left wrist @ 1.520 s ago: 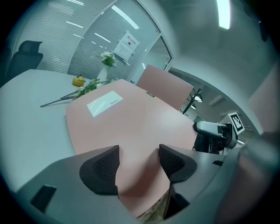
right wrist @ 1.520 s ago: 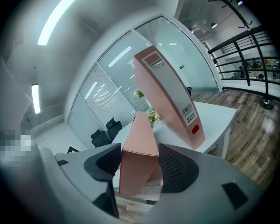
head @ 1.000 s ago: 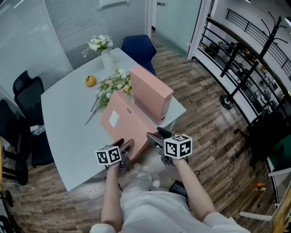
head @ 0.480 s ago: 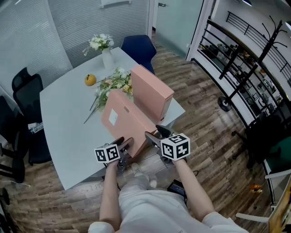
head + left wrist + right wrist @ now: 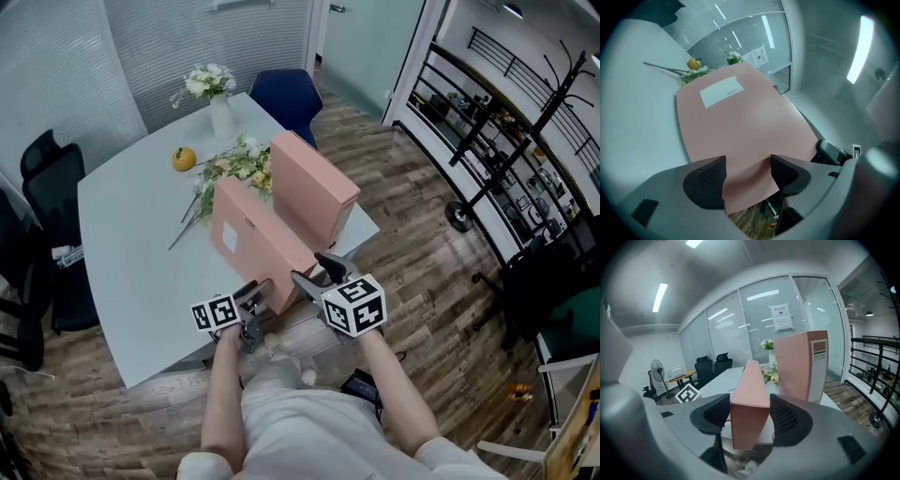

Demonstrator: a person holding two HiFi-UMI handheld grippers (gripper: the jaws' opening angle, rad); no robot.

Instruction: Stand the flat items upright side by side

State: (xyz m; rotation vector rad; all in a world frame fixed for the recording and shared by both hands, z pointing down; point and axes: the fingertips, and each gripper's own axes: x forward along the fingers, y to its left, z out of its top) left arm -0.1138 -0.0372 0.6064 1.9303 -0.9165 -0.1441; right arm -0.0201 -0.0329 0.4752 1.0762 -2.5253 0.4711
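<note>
Two pink file boxes are on the white table (image 5: 131,253). One pink file box (image 5: 314,187) (image 5: 801,364) stands upright near the table's right edge. The second pink box (image 5: 253,239) (image 5: 740,122) (image 5: 751,399) is tilted steeply, with its white-labelled face turned left and its near end raised over the table's front edge. My left gripper (image 5: 258,295) (image 5: 747,176) is shut on its near lower corner. My right gripper (image 5: 316,272) (image 5: 749,416) is shut across its narrow near end, a pad on each side. The far bottom edge of the tilted box is hidden.
Loose flowers (image 5: 230,173) lie just behind the tilted box, with an orange (image 5: 183,157) and a white flower vase (image 5: 217,103) further back. A blue chair (image 5: 286,94) stands at the far end, black chairs (image 5: 47,187) at left. Wood floor and a black railing (image 5: 487,112) lie right.
The held box has tipped up from a low slant to a much steeper tilt. Both grippers have risen a little and rolled with it, still closed on its near end.
</note>
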